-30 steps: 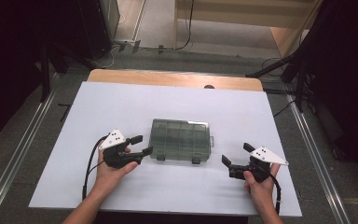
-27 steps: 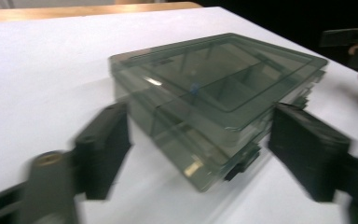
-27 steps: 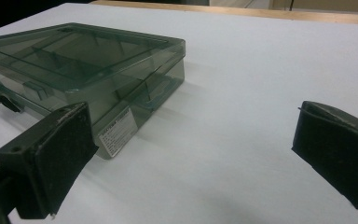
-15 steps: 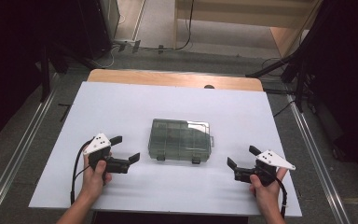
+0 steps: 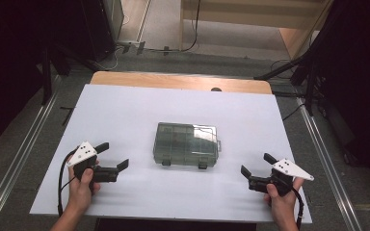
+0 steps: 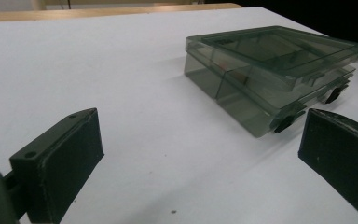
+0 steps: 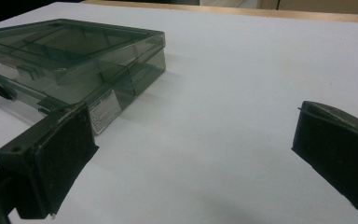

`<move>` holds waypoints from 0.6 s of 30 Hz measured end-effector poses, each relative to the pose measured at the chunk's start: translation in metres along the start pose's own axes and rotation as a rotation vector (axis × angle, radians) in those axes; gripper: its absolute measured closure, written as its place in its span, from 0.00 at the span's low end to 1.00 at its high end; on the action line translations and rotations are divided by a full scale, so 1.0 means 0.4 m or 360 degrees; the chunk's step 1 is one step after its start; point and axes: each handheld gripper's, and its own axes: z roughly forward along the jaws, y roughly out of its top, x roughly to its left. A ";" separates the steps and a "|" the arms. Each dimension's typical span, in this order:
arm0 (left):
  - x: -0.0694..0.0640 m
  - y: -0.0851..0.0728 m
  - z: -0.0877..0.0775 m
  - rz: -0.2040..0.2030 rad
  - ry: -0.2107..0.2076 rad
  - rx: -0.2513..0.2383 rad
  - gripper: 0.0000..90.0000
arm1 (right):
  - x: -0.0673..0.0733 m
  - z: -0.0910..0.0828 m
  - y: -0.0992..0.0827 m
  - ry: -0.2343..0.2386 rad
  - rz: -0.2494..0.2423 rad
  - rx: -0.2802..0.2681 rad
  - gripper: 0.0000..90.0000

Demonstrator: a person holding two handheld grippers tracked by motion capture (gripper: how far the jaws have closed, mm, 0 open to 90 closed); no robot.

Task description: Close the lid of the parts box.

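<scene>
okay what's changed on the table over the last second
Both grippers drew away from the compartment box: the left gripper slid out leftward, its jaws opening with nothing between them; the right gripper backed off rightward, jaws open. The box stayed put, lid shut.

Box label (image 7: 103,113) print too small

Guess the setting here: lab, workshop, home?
Likely a lab recording station: a table under a plain white sheet, dark curtains around it, cables on the floor, and one clear compartment box set out.
</scene>
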 end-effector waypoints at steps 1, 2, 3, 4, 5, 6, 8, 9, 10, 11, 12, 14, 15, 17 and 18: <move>0.003 -0.002 -0.005 -0.0002 0.0005 0.0001 0.00 | -0.001 -0.001 -0.001 -0.0001 0.0002 0.0000 0.00; 0.006 -0.004 -0.010 0.0001 0.0006 0.0006 0.00 | -0.002 -0.004 -0.002 -0.0003 -0.0002 0.0002 0.00; 0.009 -0.007 -0.016 0.0001 0.0023 0.0008 0.00 | -0.003 -0.005 -0.003 -0.0007 -0.0004 0.0001 0.00; 0.012 -0.009 -0.019 -0.0002 0.0022 0.0007 0.00 | -0.002 -0.007 -0.004 -0.0010 -0.0004 0.0001 0.00; 0.015 -0.011 -0.024 -0.0008 0.0026 0.0006 0.00 | -0.002 -0.008 -0.004 -0.0017 -0.0003 0.0001 0.00; 0.018 -0.012 -0.029 -0.0007 0.0030 0.0009 0.00 | -0.003 -0.010 -0.004 -0.0016 -0.0010 0.0001 0.00; 0.024 -0.016 -0.038 -0.0012 0.0038 0.0012 0.00 | -0.004 -0.014 -0.004 -0.0023 -0.0005 0.0000 0.00; 0.027 -0.018 -0.043 -0.0012 0.0038 0.0019 0.00 | -0.006 -0.015 -0.004 -0.0023 -0.0007 -0.0005 0.00; 0.029 -0.019 -0.047 -0.0011 0.0042 0.0022 0.00 | -0.007 -0.016 -0.005 -0.0027 -0.0004 -0.0003 0.00; 0.033 -0.022 -0.052 -0.0002 0.0048 0.0025 0.00 | -0.009 -0.019 -0.006 -0.0030 -0.0001 -0.0001 0.00; 0.033 -0.023 -0.055 -0.0009 0.0059 0.0024 0.00 | -0.011 -0.021 -0.007 -0.0032 -0.0003 -0.0001 0.00; 0.039 -0.027 -0.064 -0.0020 0.0066 0.0020 0.00 | -0.014 -0.025 -0.009 -0.0039 -0.0003 0.0000 0.00; 0.041 -0.028 -0.067 -0.0023 0.0070 0.0018 0.00 | -0.015 -0.027 -0.009 -0.0042 0.0001 -0.0005 0.00; 0.045 -0.031 -0.076 -0.0024 0.0080 0.0015 0.00 | -0.017 -0.031 -0.009 -0.0043 0.0005 -0.0008 0.00; 0.046 -0.031 -0.078 -0.0030 0.0082 0.0012 0.00 | -0.018 -0.033 -0.010 -0.0048 0.0005 -0.0005 0.00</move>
